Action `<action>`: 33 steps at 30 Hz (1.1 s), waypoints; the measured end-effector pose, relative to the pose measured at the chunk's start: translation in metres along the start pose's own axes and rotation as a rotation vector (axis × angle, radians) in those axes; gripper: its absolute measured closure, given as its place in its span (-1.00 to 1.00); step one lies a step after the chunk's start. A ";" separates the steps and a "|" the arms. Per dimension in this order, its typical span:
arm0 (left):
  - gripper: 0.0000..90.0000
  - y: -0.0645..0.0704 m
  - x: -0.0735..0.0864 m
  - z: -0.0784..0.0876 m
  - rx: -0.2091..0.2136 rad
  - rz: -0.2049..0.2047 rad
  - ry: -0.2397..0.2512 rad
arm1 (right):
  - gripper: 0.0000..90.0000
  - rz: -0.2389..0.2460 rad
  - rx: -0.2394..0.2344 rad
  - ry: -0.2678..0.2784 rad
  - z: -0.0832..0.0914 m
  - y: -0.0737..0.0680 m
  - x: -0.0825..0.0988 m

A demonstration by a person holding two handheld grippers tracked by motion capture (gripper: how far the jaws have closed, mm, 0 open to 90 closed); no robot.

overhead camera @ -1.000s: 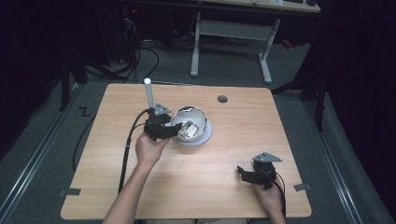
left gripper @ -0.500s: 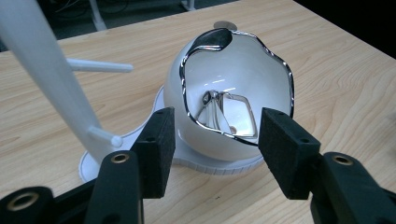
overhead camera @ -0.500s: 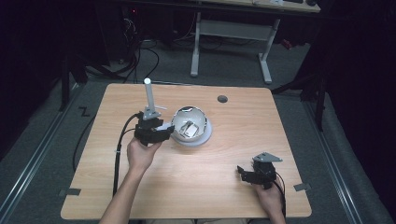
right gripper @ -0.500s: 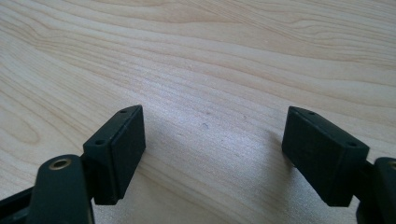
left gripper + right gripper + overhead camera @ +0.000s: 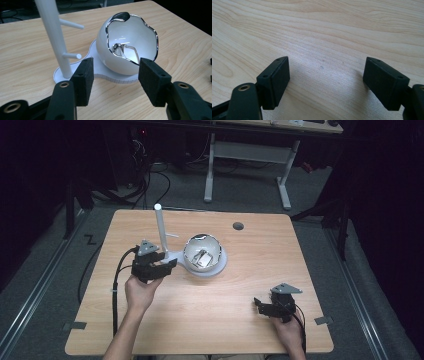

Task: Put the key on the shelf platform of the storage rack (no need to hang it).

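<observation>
- High view puts your left gripper (image 5: 167,265) at the left edge of the white stand (image 5: 200,269), its jaws spread and holding nothing, just short of the base.
- Left gripper view has the bowl (image 5: 127,47) straight ahead between your jaws, tipped on its side with its chrome-rimmed mouth turned toward you; something shiny lies inside, but you cannot tell what.
- The post (image 5: 53,37) rises upright ahead and to the left of your left jaw, so its long axis is vertical and its pegs (image 5: 72,55) stick out sideways.
- Your left hand (image 5: 141,291) is by far the nearer one; your right gripper (image 5: 261,305) sits well apart, near the table (image 5: 300,245) front edge, jaws wide and empty over bare wood.
- Against a second ago, your left gripper has drawn back to the left, off the bowl rim, while the right has not moved.
</observation>
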State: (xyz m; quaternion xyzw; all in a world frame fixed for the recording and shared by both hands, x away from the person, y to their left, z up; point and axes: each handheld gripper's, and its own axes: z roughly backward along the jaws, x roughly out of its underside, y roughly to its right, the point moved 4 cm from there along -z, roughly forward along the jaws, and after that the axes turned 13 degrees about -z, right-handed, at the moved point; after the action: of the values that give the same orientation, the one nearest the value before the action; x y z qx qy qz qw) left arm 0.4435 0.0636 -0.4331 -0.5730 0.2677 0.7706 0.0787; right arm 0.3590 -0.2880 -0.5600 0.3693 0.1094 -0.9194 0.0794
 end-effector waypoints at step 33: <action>0.00 -0.026 0.013 0.047 -0.047 0.059 0.039 | -0.51 0.000 0.000 0.000 0.000 0.000 0.000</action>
State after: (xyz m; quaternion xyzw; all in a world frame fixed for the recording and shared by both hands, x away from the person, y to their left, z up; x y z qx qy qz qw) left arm 0.4106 0.1066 -0.4435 -0.5814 0.2675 0.7675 0.0373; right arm 0.3590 -0.2880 -0.5600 0.3693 0.1094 -0.9194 0.0794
